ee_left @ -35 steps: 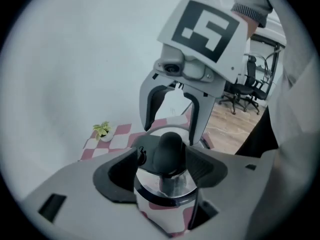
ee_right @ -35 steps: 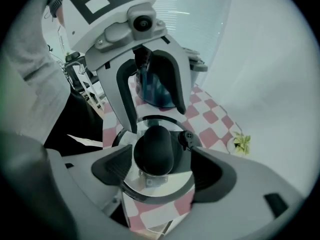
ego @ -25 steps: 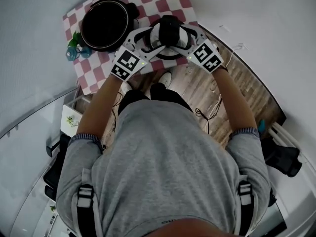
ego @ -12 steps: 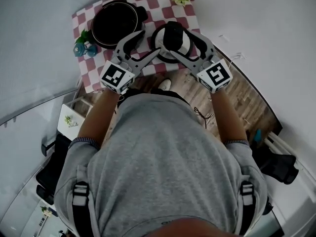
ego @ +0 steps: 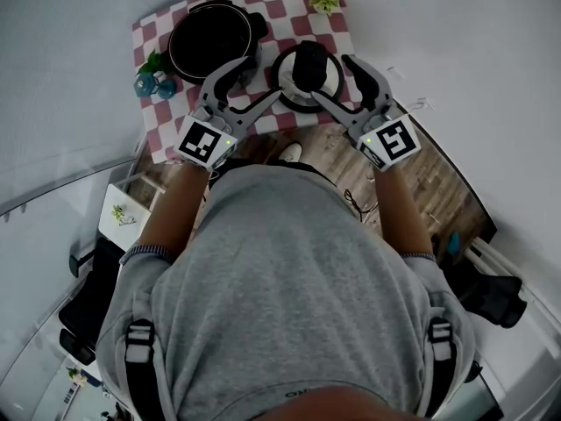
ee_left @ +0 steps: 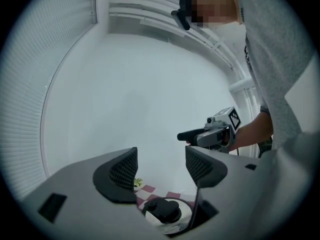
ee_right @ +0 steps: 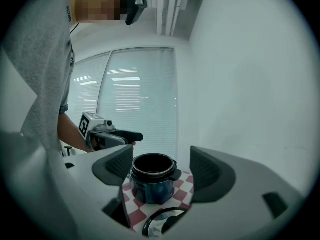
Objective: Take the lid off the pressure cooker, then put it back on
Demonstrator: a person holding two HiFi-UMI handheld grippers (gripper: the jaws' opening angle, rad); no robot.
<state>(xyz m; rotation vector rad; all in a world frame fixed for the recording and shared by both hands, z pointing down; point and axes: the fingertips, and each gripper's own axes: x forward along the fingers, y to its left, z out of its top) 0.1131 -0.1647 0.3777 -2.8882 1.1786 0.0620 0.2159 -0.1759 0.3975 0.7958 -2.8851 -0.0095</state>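
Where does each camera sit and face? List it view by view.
Head view: on the person's head, looking steeply down at the open pot and lid on the checkered cloth; shows torso, arms, left tool, right tool.
Left gripper view: on the left tool, facing a white wall, lid below; shows the right forearm.
Right gripper view: on the right tool, facing the pot; shows the left arm.
Shared: all three see the lid.

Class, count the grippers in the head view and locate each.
2. The left gripper, open, hangs left of the lid, next to the open pressure cooker; the right gripper, open, hangs right of the lid. None looks hidden.
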